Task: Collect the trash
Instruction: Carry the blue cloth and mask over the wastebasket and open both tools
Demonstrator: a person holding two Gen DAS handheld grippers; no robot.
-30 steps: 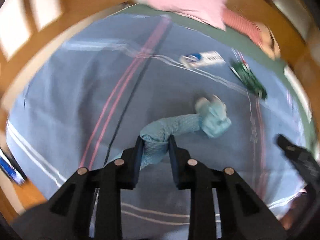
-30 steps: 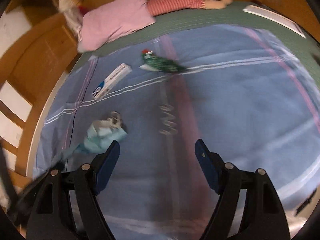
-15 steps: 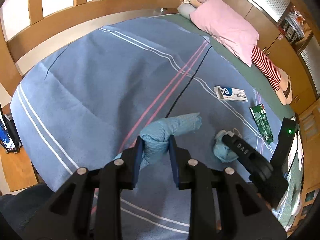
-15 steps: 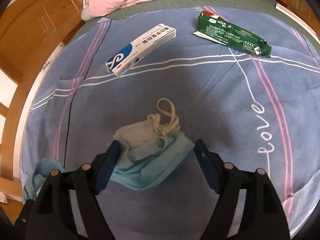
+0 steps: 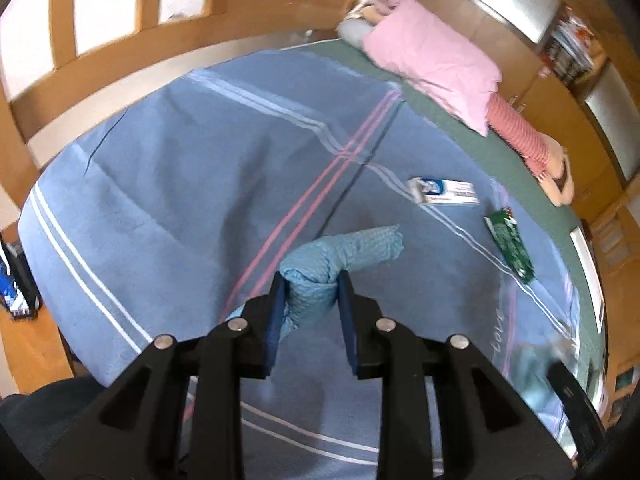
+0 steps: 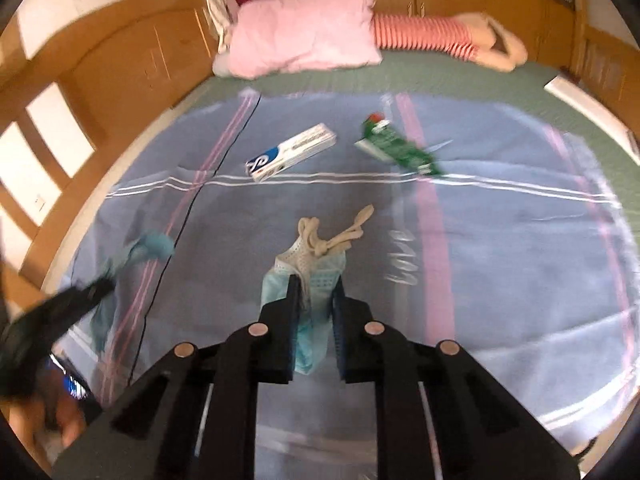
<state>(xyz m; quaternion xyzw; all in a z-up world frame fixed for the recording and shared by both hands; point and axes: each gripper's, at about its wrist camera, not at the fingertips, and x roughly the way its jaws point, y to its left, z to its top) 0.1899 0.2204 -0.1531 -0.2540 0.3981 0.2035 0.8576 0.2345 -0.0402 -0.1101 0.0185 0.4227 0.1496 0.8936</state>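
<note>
My left gripper (image 5: 311, 286) is shut on a rolled light-blue cloth (image 5: 352, 246), held above the blue bedspread (image 5: 168, 184). In the right wrist view my right gripper (image 6: 316, 288) is shut on a crumpled blue face mask (image 6: 316, 276) whose cream ear loops (image 6: 340, 236) stick out past the fingers. A white and blue toothpaste box (image 6: 292, 152) and a green wrapper (image 6: 400, 150) lie flat on the bedspread further up the bed. The same toothpaste box (image 5: 444, 192) and green wrapper (image 5: 510, 242) show at the right of the left wrist view.
A pink pillow (image 6: 308, 34) and a striped soft doll (image 6: 440, 38) lie at the head of the bed. Wooden cabinets and bed frame (image 5: 120, 60) surround it. The left gripper with its cloth (image 6: 132, 256) shows blurred at the left of the right wrist view.
My right gripper dropped over the face mask, closed on it and lifted it off the bedspread. The left gripper kept its hold on the cloth and shifted a little.
</note>
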